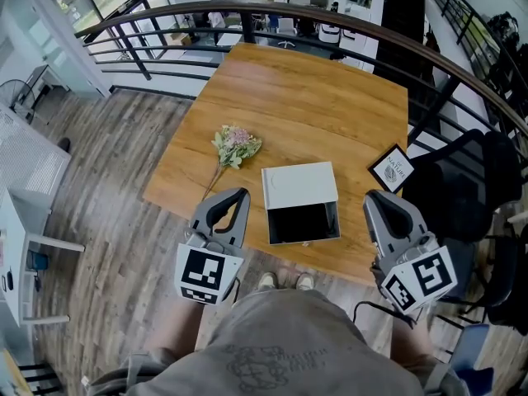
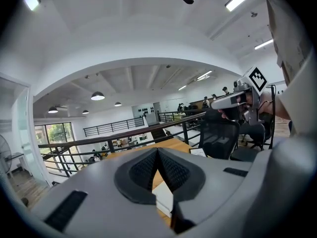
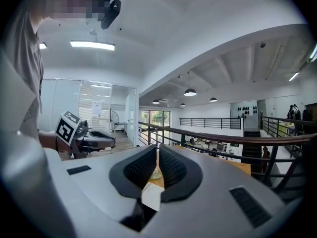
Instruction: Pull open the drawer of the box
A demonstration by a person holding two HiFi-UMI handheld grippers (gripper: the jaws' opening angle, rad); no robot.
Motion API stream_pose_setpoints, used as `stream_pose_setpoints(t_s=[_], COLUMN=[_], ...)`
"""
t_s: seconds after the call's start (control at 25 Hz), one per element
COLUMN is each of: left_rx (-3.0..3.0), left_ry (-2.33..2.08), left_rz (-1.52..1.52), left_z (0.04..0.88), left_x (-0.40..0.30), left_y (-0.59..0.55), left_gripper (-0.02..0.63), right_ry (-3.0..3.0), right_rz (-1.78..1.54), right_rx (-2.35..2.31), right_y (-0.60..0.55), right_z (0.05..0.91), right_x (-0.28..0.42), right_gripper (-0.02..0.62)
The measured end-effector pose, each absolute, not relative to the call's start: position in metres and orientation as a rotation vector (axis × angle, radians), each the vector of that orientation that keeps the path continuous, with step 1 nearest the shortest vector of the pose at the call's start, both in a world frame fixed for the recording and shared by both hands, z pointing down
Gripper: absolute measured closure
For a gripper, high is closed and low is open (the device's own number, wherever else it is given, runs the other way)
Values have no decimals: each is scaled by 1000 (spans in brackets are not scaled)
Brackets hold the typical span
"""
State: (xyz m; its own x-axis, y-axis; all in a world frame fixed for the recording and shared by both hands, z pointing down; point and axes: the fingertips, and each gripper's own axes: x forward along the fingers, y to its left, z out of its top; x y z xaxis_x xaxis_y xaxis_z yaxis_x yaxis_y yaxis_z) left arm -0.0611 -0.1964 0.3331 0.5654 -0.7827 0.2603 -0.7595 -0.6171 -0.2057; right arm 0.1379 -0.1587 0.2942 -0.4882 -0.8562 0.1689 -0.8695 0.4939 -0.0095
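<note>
Both sets of jaws are pinching fully together with nothing between them. The left gripper and right gripper are hanging at the near edge, flanking the box without touching it. My guess is they're idling because the drawer is already sticking out toward the person, its dark inside showing. The box is sitting on a wooden table alongside a small bouquet and a framed card. A curved railing is running behind, with open office beyond.

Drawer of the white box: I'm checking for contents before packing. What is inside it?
The drawer stands pulled out and shows only a dark, bare-looking bottom. Any part of it that sits under the white box is covered and cannot be seen.
</note>
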Motion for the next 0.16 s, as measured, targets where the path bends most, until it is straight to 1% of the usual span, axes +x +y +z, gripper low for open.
stream_pose_setpoints(t_s=[0.16], left_rx=[-2715], left_ry=[1336], left_rz=[-502], left_z=[331], left_x=[-58], left_y=[-196], left_gripper=[591], right_ry=[-2586], right_rz=[135], right_rx=[1509], right_y=[-160], right_z=[294], right_x=[142], right_gripper=[554])
